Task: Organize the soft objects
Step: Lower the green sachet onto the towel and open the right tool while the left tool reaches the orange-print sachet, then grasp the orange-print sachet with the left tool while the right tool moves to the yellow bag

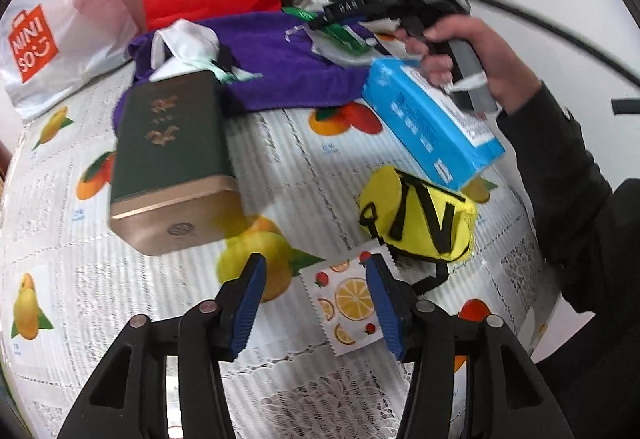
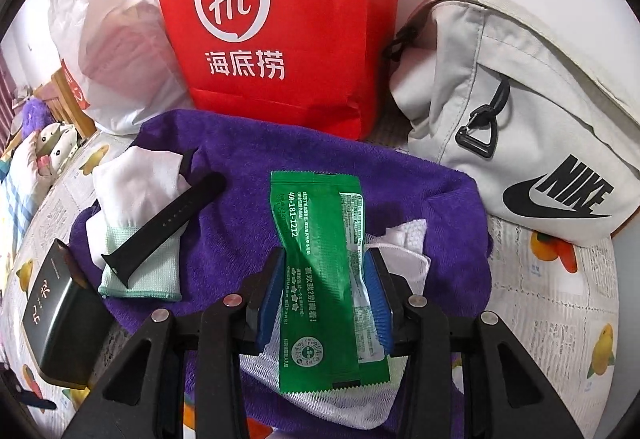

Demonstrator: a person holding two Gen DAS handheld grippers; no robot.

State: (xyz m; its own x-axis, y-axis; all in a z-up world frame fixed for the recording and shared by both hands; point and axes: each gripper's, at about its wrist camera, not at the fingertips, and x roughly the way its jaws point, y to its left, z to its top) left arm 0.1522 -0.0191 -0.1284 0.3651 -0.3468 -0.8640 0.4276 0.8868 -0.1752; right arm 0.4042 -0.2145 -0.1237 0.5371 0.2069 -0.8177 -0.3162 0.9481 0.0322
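- Fingers first: the right gripper (image 2: 326,293) has a green sachet (image 2: 320,251) standing between its blue pads, which sit right against both edges. Looks like a grip, but whether they really pinch it or only frame it I can't say for sure
- left gripper (image 1: 316,303) is roughly half open with nothing in it, hovering over a small fruit-print packet (image 1: 348,303) on the table (image 1: 280,143)
- soft stuff is mostly piled at the back: a purple towel (image 2: 248,167) spread out, a white and mint sock (image 2: 136,271) on it with a black watch strap (image 2: 160,225) lying across it, and a white mesh cloth (image 2: 404,243) under the sachet
- my take on doing this step well: get the crinkly sachet off the towel before touching any cloth. Hold it lightly around the middle, since it looks slippery and will buckle if squeezed hard
- the strap probably wants lifting off too, or it'll slide away when the sock moves
- yellow pouch (image 1: 420,215) sits just right of the left gripper, touching a blue box (image 1: 428,123), and a dark green tin (image 1: 172,163) stands to the left
- surface is a white lacy tablecloth printed with oranges and lemons, pretty crowded
- behind: a red paper bag (image 2: 276,23), a white plastic bag (image 2: 104,39) and a grey sling bag (image 2: 532,111) against a pale wall, with a bed off to the far left
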